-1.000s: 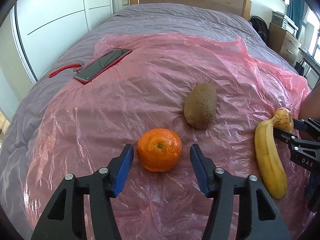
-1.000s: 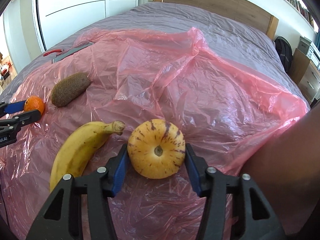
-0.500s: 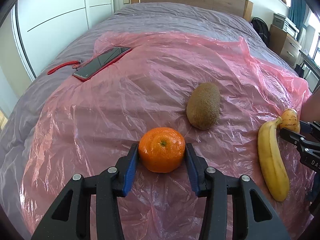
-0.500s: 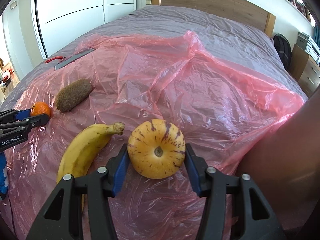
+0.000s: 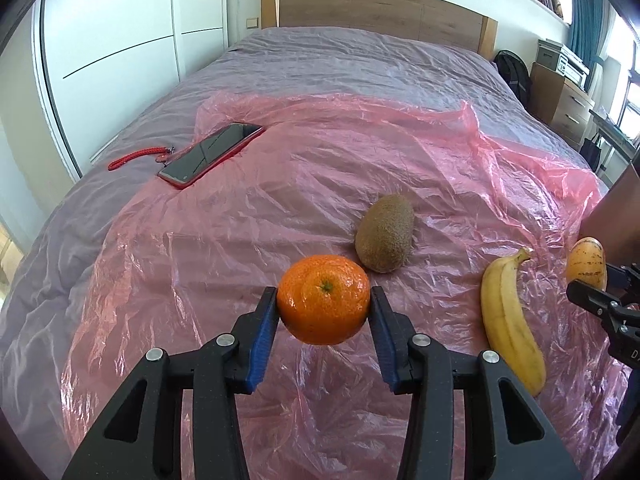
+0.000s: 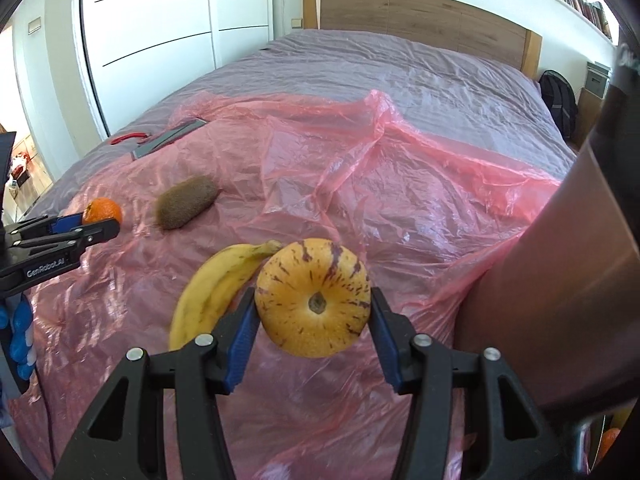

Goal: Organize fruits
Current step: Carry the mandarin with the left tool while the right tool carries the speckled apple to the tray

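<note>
A wide bed (image 5: pixel 360 60) with a mauve cover fills the room between white wardrobe doors (image 5: pixel 120 52) and a wooden headboard (image 5: pixel 380 12); a crinkled, translucent pink plastic sheet (image 5: pixel 320 168) is spread over its near half. At the sheet's left edge lies a flat, glossy phone (image 5: pixel 210 154) in a red case, with a red cord (image 5: pixel 136 158) beside it on the cover. The left claw (image 5: pixel 324 306) is pinched on a round, dimpled orange (image 5: pixel 323 299), blue pads pressed to both sides, the fruit lifted clear of the sheet. The right claw (image 6: pixel 313 307) stands about half spread, clamped on a smooth yellow melon (image 6: pixel 313 298) with purple streaks, also held above the sheet. A fuzzy brown oval kiwi (image 5: pixel 385 244) rests near the middle of the sheet, just beyond the orange. A curved yellow banana (image 5: pixel 510 320) lies toward the sheet's right side, between the two claws.
</note>
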A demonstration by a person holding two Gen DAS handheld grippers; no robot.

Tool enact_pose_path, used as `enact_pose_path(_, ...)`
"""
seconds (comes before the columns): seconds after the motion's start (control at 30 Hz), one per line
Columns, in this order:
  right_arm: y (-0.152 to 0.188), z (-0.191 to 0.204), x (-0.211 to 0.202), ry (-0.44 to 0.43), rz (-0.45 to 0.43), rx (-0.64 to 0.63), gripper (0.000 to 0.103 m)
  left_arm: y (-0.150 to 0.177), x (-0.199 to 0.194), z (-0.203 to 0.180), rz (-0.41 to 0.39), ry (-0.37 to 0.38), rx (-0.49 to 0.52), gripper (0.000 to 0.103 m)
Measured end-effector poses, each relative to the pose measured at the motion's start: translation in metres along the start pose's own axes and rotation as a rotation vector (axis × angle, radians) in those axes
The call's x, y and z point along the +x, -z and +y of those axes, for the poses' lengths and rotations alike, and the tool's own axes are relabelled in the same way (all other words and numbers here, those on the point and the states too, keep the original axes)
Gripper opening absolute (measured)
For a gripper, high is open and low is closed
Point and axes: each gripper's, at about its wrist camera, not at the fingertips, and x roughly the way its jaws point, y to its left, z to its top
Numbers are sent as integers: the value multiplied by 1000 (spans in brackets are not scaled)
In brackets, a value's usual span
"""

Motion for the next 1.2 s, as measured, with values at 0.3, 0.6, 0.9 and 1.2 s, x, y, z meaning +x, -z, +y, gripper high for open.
enact_pose_path(0.3, 38, 12, -57, -56, 7, 7, 62, 17, -52, -35, -9, 75, 65, 39)
enact_pose_path(0.6, 76, -8, -113, -7, 26, 49, 62, 40, -101, -94, -4, 198, 169, 39)
enact_pose_path(0.9, 106, -66, -161, 114, 25, 132, 62, 60, -139, -166, 10, 338, 278, 39)
enact_pose_path(1.2, 130, -137, -196, 219, -17, 238, 62, 72, -157, -242, 28, 439, 383, 39)
